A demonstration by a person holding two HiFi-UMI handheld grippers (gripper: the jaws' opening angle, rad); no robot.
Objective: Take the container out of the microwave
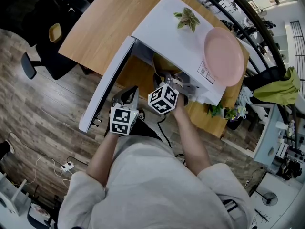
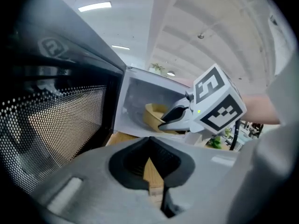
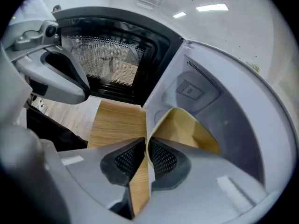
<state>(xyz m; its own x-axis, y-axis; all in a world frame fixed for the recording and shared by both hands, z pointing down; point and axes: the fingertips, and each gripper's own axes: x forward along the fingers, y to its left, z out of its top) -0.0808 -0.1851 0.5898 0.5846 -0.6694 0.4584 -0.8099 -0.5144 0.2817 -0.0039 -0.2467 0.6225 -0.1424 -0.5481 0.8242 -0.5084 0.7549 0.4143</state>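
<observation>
One wooden desk (image 1: 93,30) carries a white microwave (image 1: 171,32). Its door (image 1: 106,87) is swung wide open to the person's left, and its mesh window fills the left part of the left gripper view. A pink plate (image 1: 223,56) lies on top of the microwave, at the right end.

The container (image 3: 191,129) is tan and thin-walled, and it is inside the microwave, close to the opening. It looks a little tilted. I cannot tell if it rests on the floor of the microwave or is already lifted from it.

The right tool (image 3: 146,143) reaches into the opening. Its jaws are clamped on the near rim of the container, with the right pad inside the wall and the left pad outside it. The rim runs as a thin pale line between the two pads.

The left tool (image 2: 148,141) is outside the microwave, in front of the opening, between the door and the right tool. Its jaws are together at the tips and nothing is between them. Only a narrow wedge of the desk shows behind them.

A small plant (image 1: 187,19) stands on top of the microwave, well apart from the plate.
</observation>
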